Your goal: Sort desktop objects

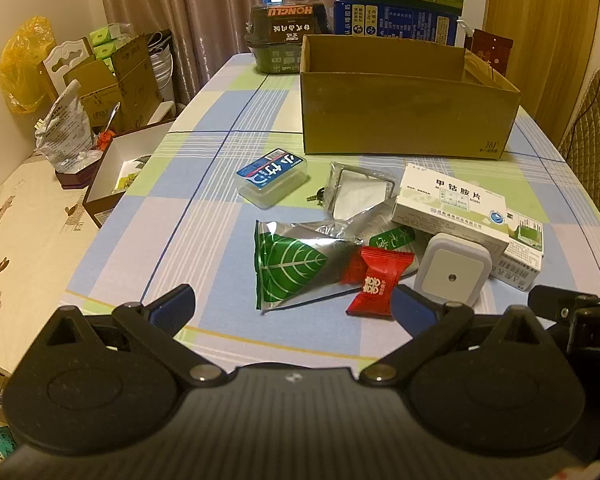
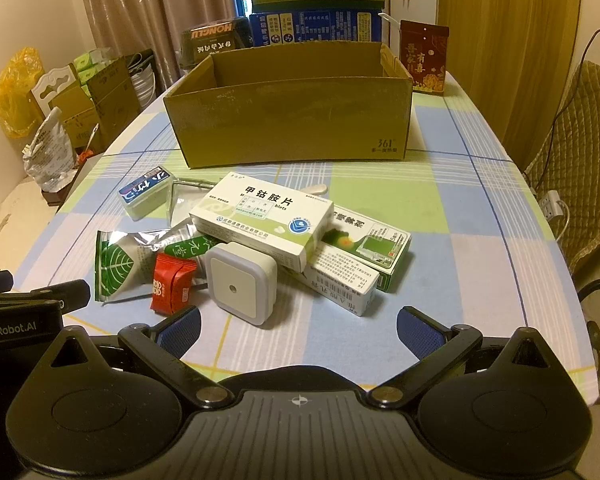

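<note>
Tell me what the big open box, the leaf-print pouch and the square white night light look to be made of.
Big open box: brown corrugated cardboard, matte, with scuffed walls and folded flaps.
Leaf-print pouch: seemingly metallised plastic film, glossy; it is crinkled and its silver areas catch the light.
Square white night light: probably moulded plastic, smooth with a soft sheen, rounded corners and a small dark dot in its face.

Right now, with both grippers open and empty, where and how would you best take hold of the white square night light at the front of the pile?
Grip the night light across its two flat side walls, from the near side with the right gripper. It is tilted, leaning back against the white medicine box, so its front and sides are exposed; the red candy crowds its left.
</note>
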The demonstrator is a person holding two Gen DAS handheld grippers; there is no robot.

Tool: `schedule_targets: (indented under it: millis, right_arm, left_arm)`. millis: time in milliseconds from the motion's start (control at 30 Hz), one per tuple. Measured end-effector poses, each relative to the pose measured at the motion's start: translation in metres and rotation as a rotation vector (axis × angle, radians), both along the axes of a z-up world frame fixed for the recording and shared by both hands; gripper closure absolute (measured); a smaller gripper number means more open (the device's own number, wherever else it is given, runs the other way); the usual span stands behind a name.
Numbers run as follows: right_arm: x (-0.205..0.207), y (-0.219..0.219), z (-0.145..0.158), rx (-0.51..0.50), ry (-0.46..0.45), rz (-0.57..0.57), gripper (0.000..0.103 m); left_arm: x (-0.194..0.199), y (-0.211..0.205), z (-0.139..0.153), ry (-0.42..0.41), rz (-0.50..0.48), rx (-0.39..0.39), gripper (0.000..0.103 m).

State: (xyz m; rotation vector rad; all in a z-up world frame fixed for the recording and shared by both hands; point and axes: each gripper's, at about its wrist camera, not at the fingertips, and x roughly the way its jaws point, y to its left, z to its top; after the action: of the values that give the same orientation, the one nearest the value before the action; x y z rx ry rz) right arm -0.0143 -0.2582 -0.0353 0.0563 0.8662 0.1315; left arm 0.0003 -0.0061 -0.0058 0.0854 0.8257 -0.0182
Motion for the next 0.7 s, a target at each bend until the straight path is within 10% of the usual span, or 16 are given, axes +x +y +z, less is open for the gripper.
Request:
schedule_targets:
  millis: [700]
  right_arm:
    - [0.0007, 0.0008, -0.0004, -0.001, 0.002, 0.002, 0.002]
  left_arm:
    - [0.0004, -0.0004, 0.0000, 0.002, -0.003, -0.001, 0.001]
